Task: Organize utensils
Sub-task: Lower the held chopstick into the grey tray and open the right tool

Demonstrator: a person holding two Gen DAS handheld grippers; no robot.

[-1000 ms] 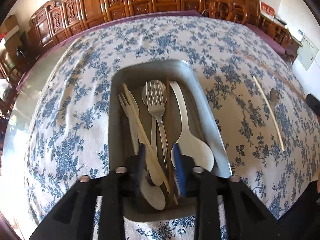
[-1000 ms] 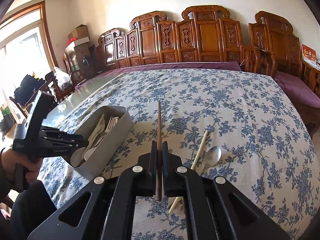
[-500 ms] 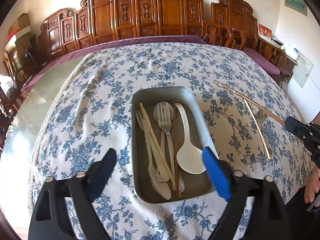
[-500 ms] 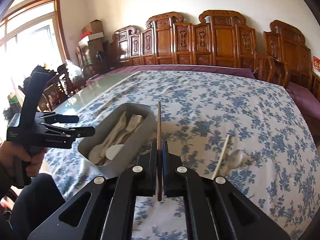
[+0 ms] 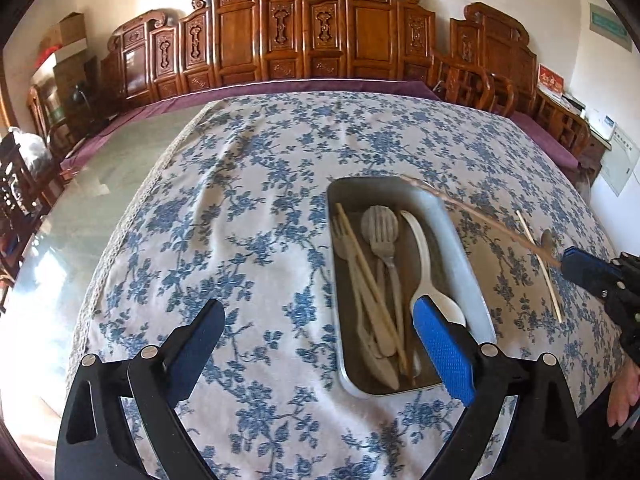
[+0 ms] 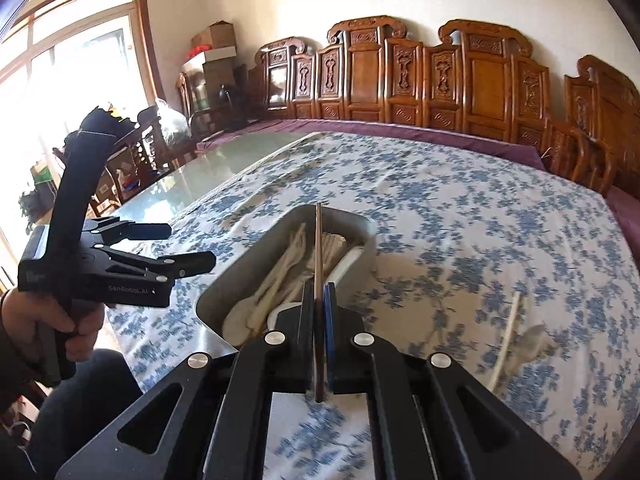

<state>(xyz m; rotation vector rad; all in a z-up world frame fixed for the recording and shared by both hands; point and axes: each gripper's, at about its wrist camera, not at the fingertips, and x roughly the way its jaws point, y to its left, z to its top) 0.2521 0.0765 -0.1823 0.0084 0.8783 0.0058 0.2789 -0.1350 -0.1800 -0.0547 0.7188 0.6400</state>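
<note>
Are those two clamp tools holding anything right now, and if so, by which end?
The right gripper pinches a dark chopstick near its lower end, its tip over the metal tray. The left gripper is open and empty.

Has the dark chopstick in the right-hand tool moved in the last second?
Yes. The right gripper has carried the dark chopstick leftward: it pointed over bare cloth beside the metal tray; now its tip hangs above the tray.

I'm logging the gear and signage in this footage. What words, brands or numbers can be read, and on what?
"GenRoboLAI", roughly, with blurred letters: on the black handheld left gripper.
Red placard by the carved wooden chairs: too blurred to read.
Green wall sign: too small to read.
</note>
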